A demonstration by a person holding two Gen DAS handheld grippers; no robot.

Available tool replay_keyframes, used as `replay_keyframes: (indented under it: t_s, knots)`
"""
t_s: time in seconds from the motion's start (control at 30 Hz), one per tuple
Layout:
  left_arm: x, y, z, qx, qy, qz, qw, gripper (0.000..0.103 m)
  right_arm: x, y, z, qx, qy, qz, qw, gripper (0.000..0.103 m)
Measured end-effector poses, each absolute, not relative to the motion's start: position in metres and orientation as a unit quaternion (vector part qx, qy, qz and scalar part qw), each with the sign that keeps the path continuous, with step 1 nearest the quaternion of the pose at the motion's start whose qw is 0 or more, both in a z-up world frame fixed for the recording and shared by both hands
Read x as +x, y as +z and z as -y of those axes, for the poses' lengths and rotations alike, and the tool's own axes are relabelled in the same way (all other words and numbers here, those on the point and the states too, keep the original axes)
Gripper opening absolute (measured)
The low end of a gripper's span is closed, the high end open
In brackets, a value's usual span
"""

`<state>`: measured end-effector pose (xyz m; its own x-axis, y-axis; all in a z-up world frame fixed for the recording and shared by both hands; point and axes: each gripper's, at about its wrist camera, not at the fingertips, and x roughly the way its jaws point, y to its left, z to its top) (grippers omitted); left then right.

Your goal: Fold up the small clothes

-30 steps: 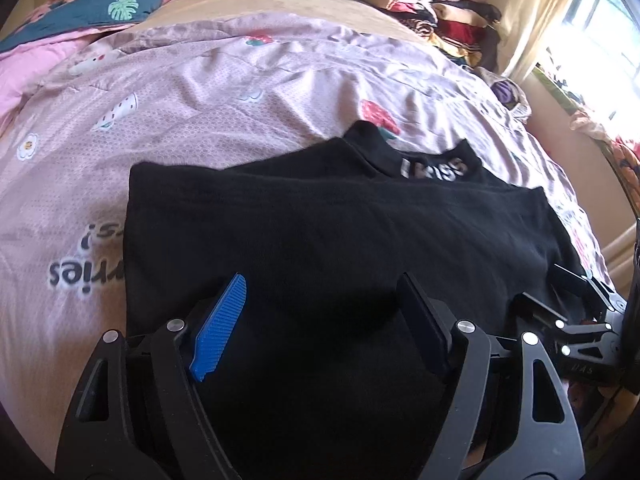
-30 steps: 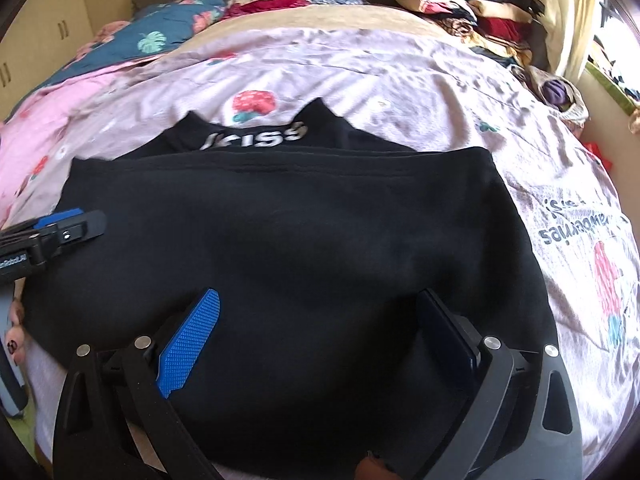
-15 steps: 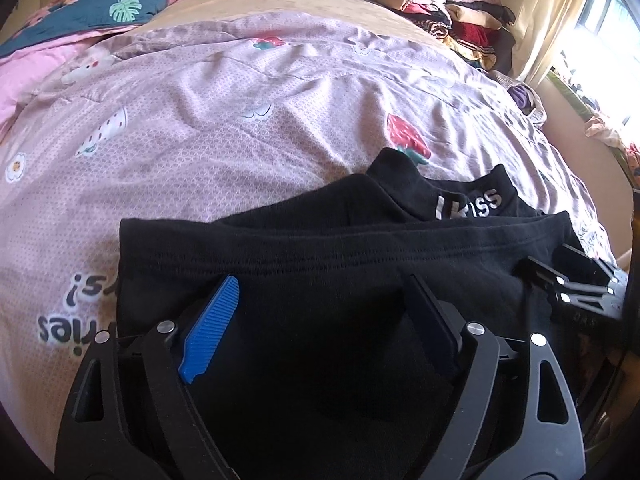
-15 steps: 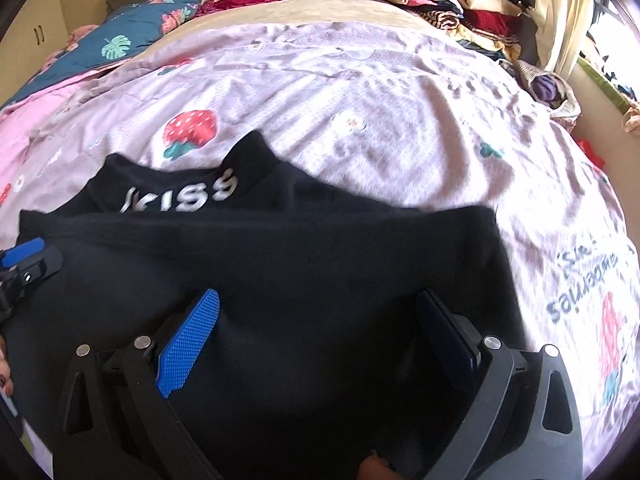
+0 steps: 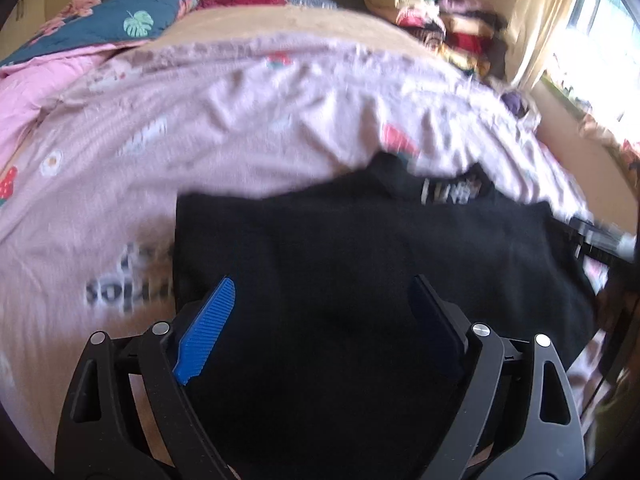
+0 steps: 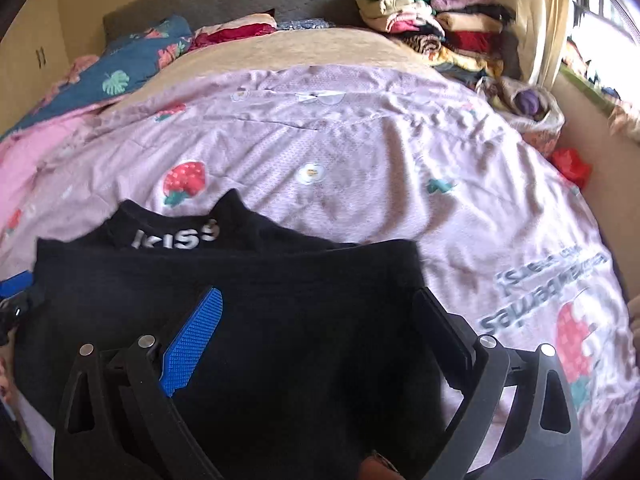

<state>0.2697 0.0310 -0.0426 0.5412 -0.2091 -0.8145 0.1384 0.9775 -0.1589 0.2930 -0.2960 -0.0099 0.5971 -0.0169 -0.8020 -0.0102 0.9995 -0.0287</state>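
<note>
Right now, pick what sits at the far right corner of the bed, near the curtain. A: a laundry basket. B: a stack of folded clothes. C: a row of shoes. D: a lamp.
B: the stack of folded clothes, green, cream, purple and red layers, is piled at the head of the bed beside the curtain.

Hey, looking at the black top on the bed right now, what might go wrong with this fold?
1. The black top looks folded unevenly: its collar pokes past the folded edge, so the next fold may come out crooked.
2. Both tools, left and right, stand open over the cloth; closing low could also pinch the pink sheet.
</note>
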Motion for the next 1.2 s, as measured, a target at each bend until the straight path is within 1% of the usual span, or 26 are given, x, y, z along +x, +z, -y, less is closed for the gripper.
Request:
replay_keyframes:
  t_s: [0.13, 0.17, 0.2, 0.27, 0.3, 0.33, 0.43, 0.53, 0.57, 0.67, 0.77, 0.9, 0.97, 1.07, 1.2]
  knots:
    - [0.266, -0.058, -0.034, -0.030, -0.092, -0.474, 0.875, 0.084, 0.312, -0.029, 0.319, 0.001, -0.042, -0.478, 0.877, 0.095]
    - [0.266, -0.058, -0.034, -0.030, -0.091, -0.474, 0.875, 0.084, 0.316, -0.035, 0.322, -0.009, -0.054, -0.485, 0.873, 0.090]
    - [0.266, -0.058, -0.034, -0.031, -0.091, -0.474, 0.875, 0.085, 0.317, -0.040, 0.323, -0.012, -0.053, -0.489, 0.870, 0.059]
    - [0.266, -0.058, -0.034, -0.029, -0.091, -0.474, 0.875, 0.085, 0.320, -0.042, 0.331, 0.033, -0.015, -0.484, 0.874, 0.029]
    - [0.266, -0.058, -0.035, -0.030, -0.091, -0.474, 0.876, 0.085, 0.319, -0.040, 0.333, 0.034, -0.026, -0.476, 0.878, 0.019]
    - [0.266, -0.059, -0.035, -0.031, -0.091, -0.473, 0.876, 0.085, 0.318, -0.037, 0.336, 0.035, -0.036, -0.463, 0.885, 0.012]
    - [0.265, -0.059, -0.035, -0.030, -0.089, -0.472, 0.877, 0.086, 0.319, -0.041, 0.342, 0.036, -0.043, -0.463, 0.884, 0.011]
    - [0.265, -0.059, -0.034, -0.030, -0.089, -0.471, 0.877, 0.086, 0.317, -0.047, 0.338, 0.006, -0.050, -0.463, 0.885, 0.013]
    - [0.265, -0.059, -0.034, -0.030, -0.089, -0.471, 0.877, 0.086, 0.316, -0.046, 0.338, 0.001, -0.052, -0.461, 0.886, 0.015]
    - [0.264, -0.059, -0.034, -0.030, -0.088, -0.471, 0.877, 0.086, 0.311, -0.038, 0.340, -0.004, -0.073, -0.456, 0.887, 0.040]
    - [0.262, -0.058, -0.034, -0.029, -0.087, -0.472, 0.877, 0.086, 0.296, -0.024, 0.341, -0.006, -0.066, -0.441, 0.895, 0.041]
    - [0.256, -0.056, -0.034, -0.027, -0.086, -0.471, 0.878, 0.087, 0.266, -0.006, 0.333, 0.004, -0.038, -0.423, 0.905, 0.055]
    - [0.252, -0.056, -0.035, -0.027, -0.086, -0.470, 0.878, 0.088, 0.251, -0.001, 0.325, 0.006, -0.017, -0.421, 0.907, 0.057]
    - [0.246, -0.055, -0.036, -0.023, -0.086, -0.471, 0.878, 0.089, 0.232, -0.001, 0.311, 0.010, 0.017, -0.430, 0.902, 0.065]
    - [0.234, -0.053, -0.039, -0.021, -0.088, -0.472, 0.877, 0.090, 0.214, -0.010, 0.298, 0.024, 0.046, -0.458, 0.887, 0.066]
